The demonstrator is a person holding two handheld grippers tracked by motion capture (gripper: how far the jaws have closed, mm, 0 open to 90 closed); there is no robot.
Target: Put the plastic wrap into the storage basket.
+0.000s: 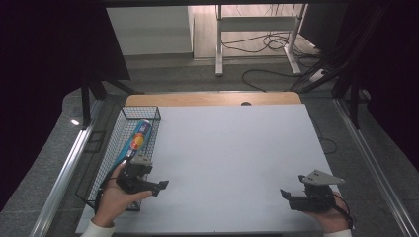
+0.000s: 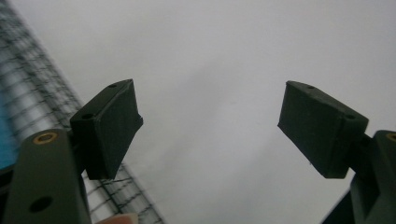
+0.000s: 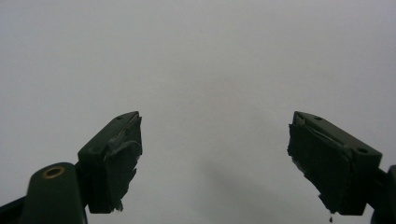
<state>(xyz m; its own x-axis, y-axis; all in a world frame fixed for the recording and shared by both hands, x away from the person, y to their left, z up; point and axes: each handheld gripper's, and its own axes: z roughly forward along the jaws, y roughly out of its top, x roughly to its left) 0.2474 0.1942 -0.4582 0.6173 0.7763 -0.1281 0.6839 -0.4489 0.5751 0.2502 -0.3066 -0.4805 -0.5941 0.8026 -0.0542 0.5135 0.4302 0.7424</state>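
A black wire basket stands along the left edge of the white table. Inside it lies a blue tube-shaped package with red and yellow print. My left gripper hovers just right of the basket's near end and points toward the table's middle. Its jaws stand open with only the bare table between them; the basket's mesh runs along their left. My right gripper rests near the front right of the table and points left. It is open over bare white surface.
A wooden strip shows at the table's far edge. Beyond it are grey floor, a white desk frame and loose cables. Metal rails flank the table on both sides.
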